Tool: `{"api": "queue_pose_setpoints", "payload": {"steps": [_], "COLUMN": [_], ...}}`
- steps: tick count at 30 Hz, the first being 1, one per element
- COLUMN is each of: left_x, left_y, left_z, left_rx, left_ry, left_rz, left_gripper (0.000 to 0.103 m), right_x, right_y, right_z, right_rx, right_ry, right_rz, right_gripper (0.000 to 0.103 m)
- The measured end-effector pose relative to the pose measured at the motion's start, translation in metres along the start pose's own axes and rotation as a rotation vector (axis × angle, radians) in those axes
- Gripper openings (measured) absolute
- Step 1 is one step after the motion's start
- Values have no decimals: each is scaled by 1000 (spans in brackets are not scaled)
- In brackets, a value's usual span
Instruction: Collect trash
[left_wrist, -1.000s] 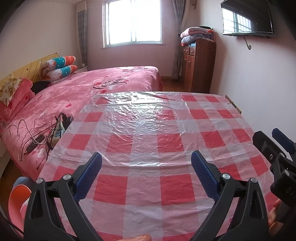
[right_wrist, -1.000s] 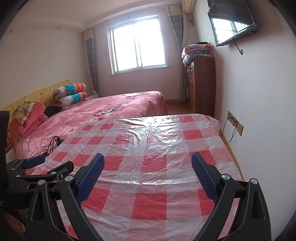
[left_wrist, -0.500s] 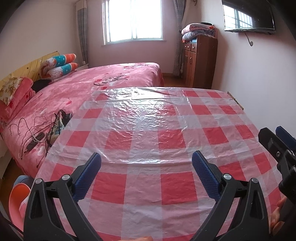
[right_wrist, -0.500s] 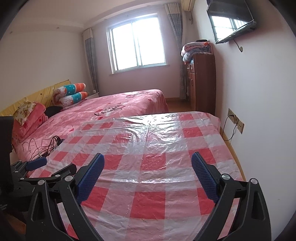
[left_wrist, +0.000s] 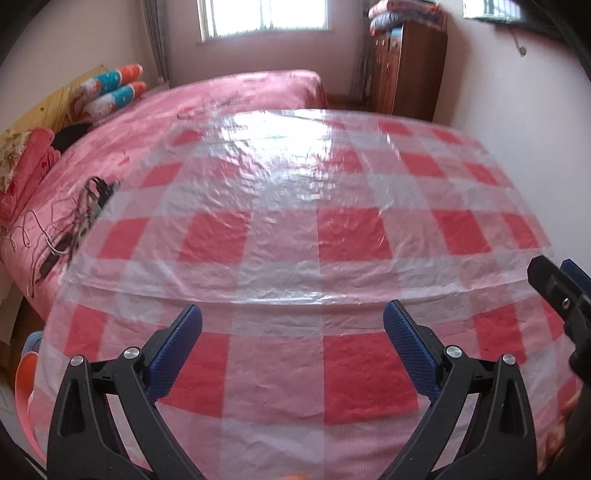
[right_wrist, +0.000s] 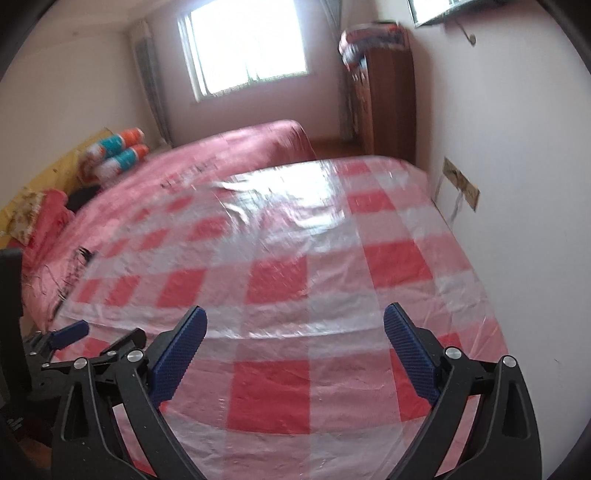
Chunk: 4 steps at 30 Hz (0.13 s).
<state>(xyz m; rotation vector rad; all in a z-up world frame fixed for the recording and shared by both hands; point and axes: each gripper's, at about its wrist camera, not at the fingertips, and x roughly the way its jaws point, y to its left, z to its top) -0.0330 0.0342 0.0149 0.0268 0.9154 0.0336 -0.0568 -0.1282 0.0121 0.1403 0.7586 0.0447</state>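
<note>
Both grippers have come down and forward since the earlier frames, so the checked tablecloth (left_wrist: 288, 236) now fills most of each view and the window has slid toward the top edge. From the left wrist camera, the left gripper (left_wrist: 291, 325) hangs over the near edge of the table with its blue-padded fingers (left_wrist: 177, 347) spread wide and nothing between them. The right gripper (right_wrist: 295, 325), seen from its own camera, is likewise released, its pads (right_wrist: 406, 350) apart over a red square near the table's front edge. Each gripper shows in the other's view: the right one at the right border (left_wrist: 557, 291) and the left one at the lower left (right_wrist: 74, 350). No trash can be made out on the cloth in either view, though both pictures are motion-blurred and the plastic film glares at the far end, so a small scrap could be missed. Beyond the table lies a pink bed (left_wrist: 229, 92) with rolled, striped bolsters (left_wrist: 110, 88) by the headboard and a tangle of cables (left_wrist: 74, 221) near the table's left edge. A wooden cabinet (left_wrist: 406, 66) with folded blankets on top stands against the far right wall.
</note>
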Motion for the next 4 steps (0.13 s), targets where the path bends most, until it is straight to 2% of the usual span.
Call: {"api": "queue_pose_setpoints", "payload": {"steps": [4], "left_x": [18], "left_y": [-1], "left_z": [1], "left_rx": [-27], "left_ry": [49], "left_rz": [-13], "left_gripper": [99], "right_x": [21], "right_y": [3], "right_z": [-3], "right_rx": [-22], "right_ry": [72], "right_rz": [-67], "right_gripper": [95]}}
